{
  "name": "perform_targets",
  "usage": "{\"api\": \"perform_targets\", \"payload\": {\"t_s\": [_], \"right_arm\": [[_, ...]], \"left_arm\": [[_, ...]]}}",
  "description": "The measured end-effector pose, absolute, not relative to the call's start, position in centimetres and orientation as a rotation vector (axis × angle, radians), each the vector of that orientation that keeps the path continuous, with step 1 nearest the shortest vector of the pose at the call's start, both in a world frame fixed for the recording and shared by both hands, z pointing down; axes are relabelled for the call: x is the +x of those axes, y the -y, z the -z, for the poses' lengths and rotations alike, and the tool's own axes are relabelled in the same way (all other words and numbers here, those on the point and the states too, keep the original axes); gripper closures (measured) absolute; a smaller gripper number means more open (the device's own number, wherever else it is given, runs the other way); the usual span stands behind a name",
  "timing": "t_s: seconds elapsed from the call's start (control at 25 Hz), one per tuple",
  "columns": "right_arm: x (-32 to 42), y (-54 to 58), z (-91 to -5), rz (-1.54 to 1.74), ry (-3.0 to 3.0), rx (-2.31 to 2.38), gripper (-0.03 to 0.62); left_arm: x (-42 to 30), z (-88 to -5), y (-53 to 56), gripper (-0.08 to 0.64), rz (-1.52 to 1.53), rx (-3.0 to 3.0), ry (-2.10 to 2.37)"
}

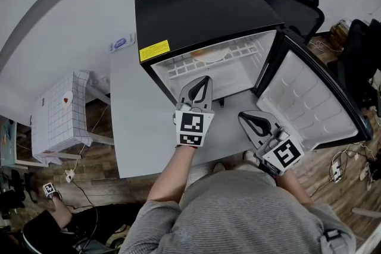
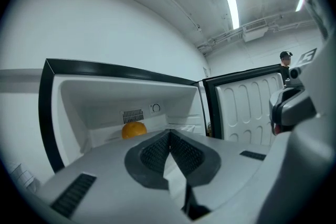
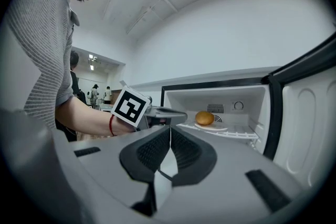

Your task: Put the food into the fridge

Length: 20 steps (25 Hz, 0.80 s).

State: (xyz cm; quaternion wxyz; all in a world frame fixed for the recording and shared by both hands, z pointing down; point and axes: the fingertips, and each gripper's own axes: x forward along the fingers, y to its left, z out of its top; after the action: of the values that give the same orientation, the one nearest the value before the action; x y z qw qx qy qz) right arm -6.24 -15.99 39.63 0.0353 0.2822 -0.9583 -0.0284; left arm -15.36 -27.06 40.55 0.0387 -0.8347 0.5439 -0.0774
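Now, food [image 2: 134, 129] shelved and left gripper [image 1: 206, 80] and right gripper [image 1: 243, 116] fingers closed empty, best back the left clear, then swing the door [image 1: 309, 98] shut.

An office-like lab: black office chair [image 1: 296, 3] upper right, loose cables [image 1: 340, 165] on the wood floor [image 1: 110, 157], strip light [image 2: 231, 9] overhead.
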Motion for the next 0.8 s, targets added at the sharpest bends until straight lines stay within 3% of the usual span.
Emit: {"api": "perform_targets", "payload": {"t_s": [0.8], "right_arm": [[-6.4, 13.7, -44.0, -0.01, 2.949, 0.812, 0.578]], "left_arm": [[-15.6, -46.7, 13.2, 0.549, 0.02, -2.782, -1.71]]}}
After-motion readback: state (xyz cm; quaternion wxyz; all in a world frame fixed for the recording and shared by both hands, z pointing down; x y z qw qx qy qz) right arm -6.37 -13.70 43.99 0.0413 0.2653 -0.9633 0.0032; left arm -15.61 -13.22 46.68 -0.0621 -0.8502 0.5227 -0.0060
